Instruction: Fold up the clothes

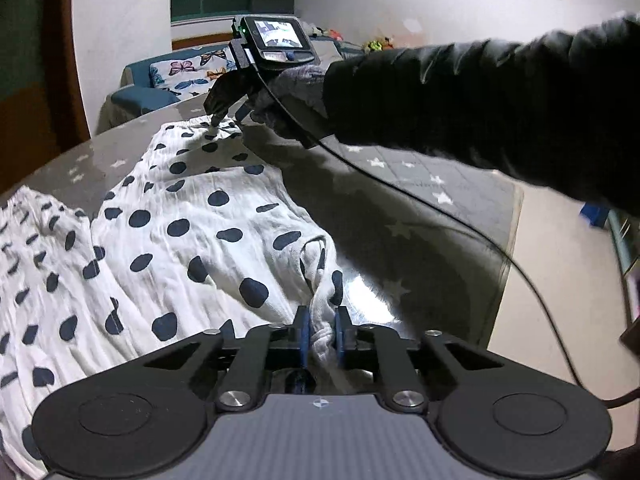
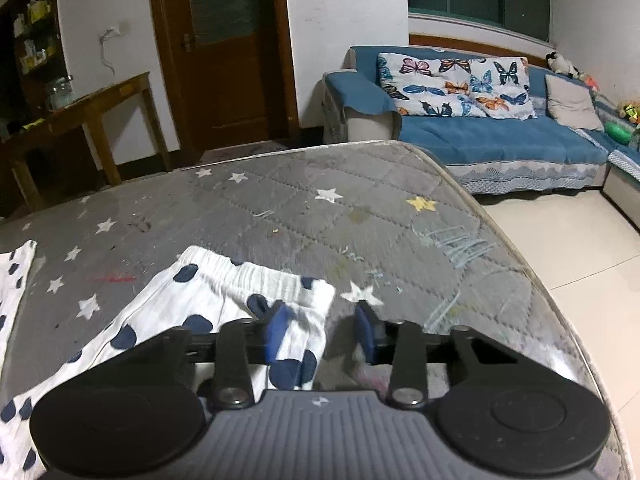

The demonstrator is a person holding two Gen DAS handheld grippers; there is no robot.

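Left tool – clamped on bunched hem of garment, spread on surface | right tool – jaws apart, straddling waistband corner, not gripping | judged step: pinch both ends, then fold.

My right gripper is down over the corner of the white polka-dot shorts on the grey star-print mattress, blue pads spread with a gap between them. The elastic waistband corner sits by the left pad, right pad over bare mattress. Blue sofa with a butterfly pillow behind.
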